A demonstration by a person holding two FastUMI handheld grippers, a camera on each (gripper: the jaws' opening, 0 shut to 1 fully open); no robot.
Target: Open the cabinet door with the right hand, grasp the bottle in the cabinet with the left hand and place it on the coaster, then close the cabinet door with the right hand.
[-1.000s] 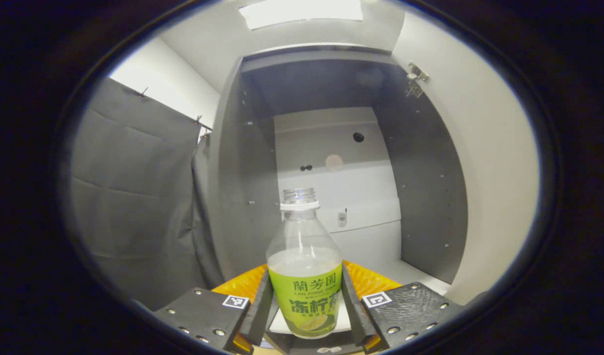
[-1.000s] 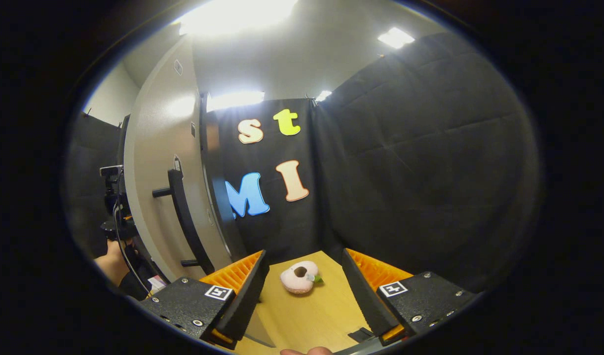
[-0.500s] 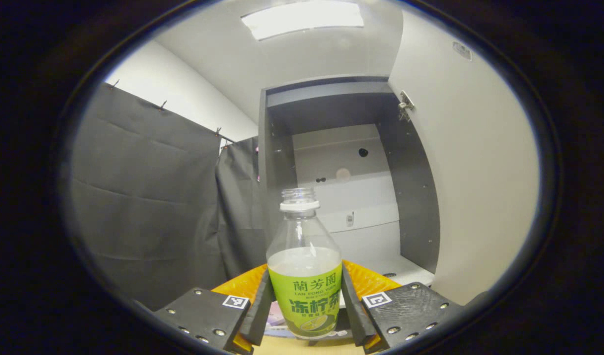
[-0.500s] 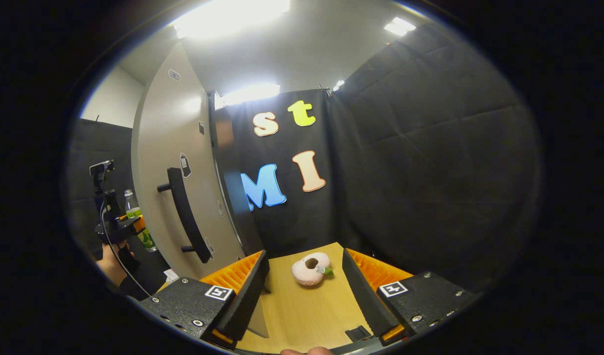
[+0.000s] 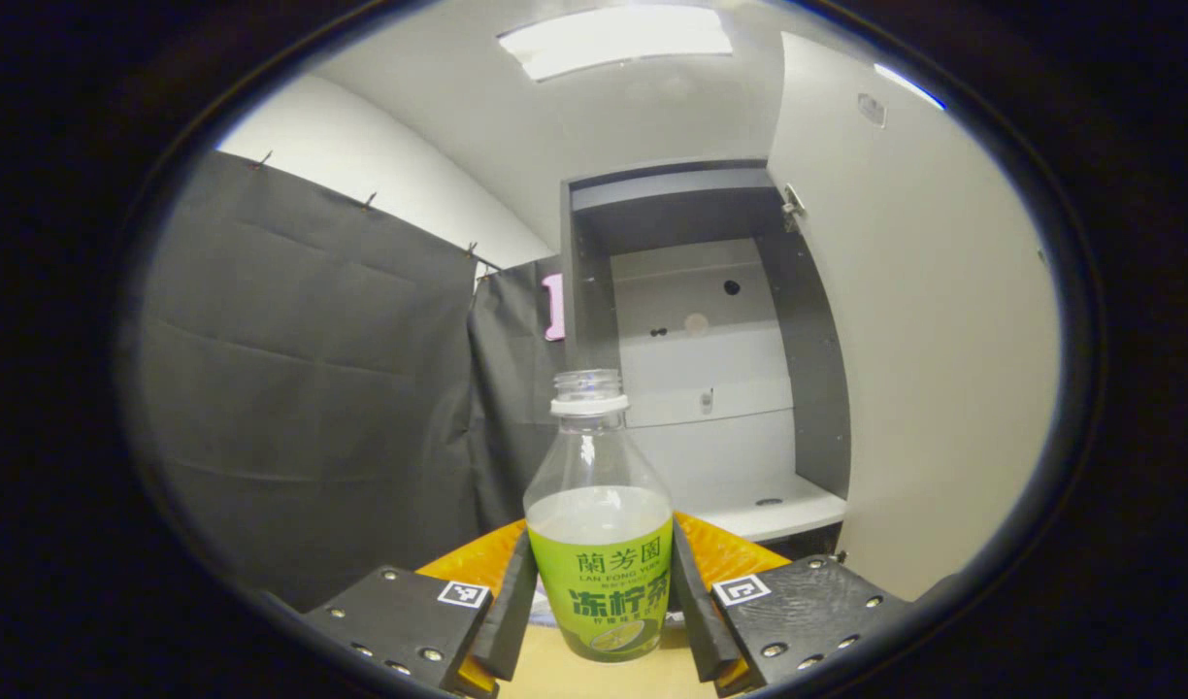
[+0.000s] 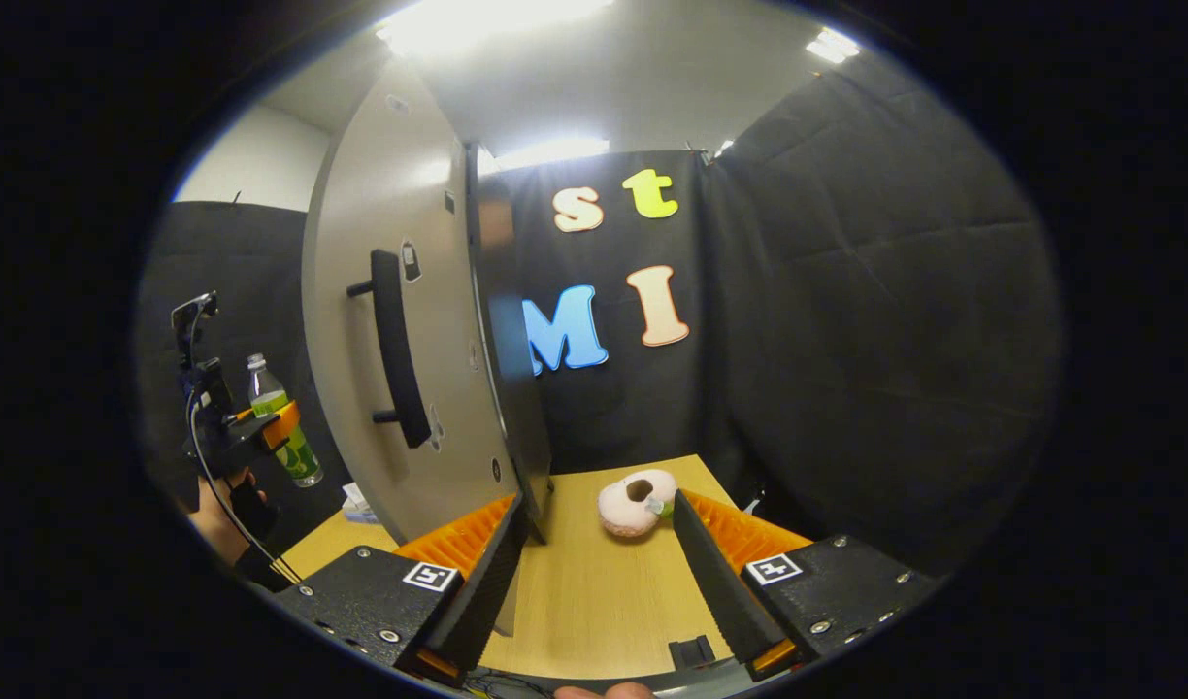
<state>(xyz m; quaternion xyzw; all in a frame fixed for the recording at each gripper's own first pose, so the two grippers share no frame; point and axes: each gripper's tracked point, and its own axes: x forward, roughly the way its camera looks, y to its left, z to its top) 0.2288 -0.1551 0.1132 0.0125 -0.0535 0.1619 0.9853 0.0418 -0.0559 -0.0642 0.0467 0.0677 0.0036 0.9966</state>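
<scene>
Bottle of clear plastic with a green label and white neck ring (image 5: 599,529): we find it upright and clamped at the label between both fingers of the left gripper (image 5: 602,607), partly filled with pale liquid. It is out of the cabinet, held in front of the opening, with light wooden tabletop (image 5: 555,675) showing just beneath its base; whether it touches the wood we cannot tell. In the right gripper view we see the same bottle (image 6: 281,427) carried by that gripper, with a hand (image 6: 215,505) below it, to the left of the door.

We judge the step in hand to be the carry to the coaster. We cannot identify a coaster with confidence in either view, so the next move calls for locating it on the table, lowering the bottle squarely onto it, then releasing.

Grey cabinet (image 5: 701,349): its white shelf (image 5: 769,510) holds no bottle, and we see only small holes and fittings on the back panel. The pale cabinet door (image 6: 390,320) stands wide open, its dark bar handle (image 6: 395,359) free.

The right gripper (image 6: 599,582) has its fingers apart and holds nothing, low above the table near the door's edge. A pink ring-shaped soft toy (image 6: 636,501) lies on the wood just beyond it. Closing the door remains undone.
</scene>
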